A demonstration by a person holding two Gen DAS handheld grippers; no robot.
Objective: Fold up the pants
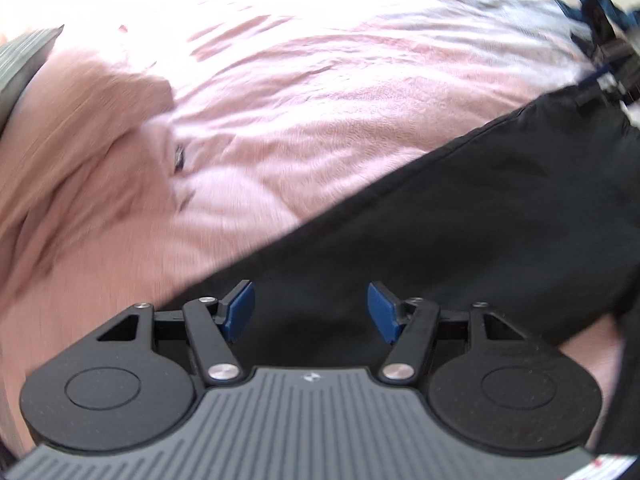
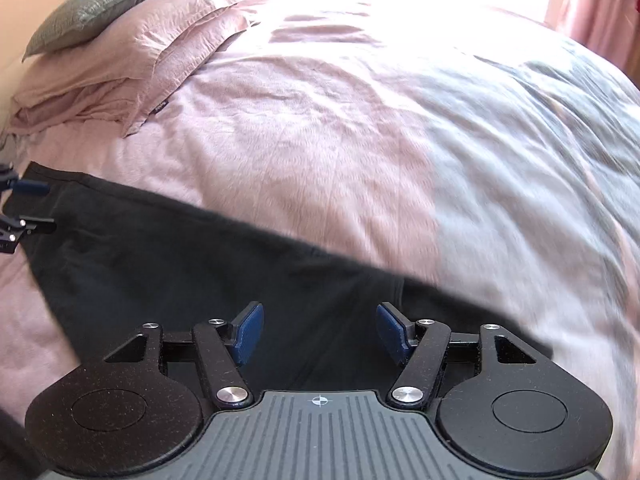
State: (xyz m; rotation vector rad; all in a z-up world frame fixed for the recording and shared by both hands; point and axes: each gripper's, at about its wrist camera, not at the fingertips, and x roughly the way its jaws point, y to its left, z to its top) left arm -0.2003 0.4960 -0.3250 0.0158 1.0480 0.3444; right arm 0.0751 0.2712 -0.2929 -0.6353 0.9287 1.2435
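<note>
Black pants lie flat across a pink bedspread. In the left wrist view my left gripper hovers over the near edge of the dark cloth, open, with nothing between its blue pads. The right wrist view shows the same pants stretching to the left, and my right gripper is open above them near a seam. The left gripper shows small at the far left edge of that view, by the end of the pants. The right gripper appears blurred at the upper right of the left wrist view.
Pink pillows and a grey cushion are stacked at the head of the bed. A pale blue patterned section of the cover lies to the right. Pink curtains hang behind.
</note>
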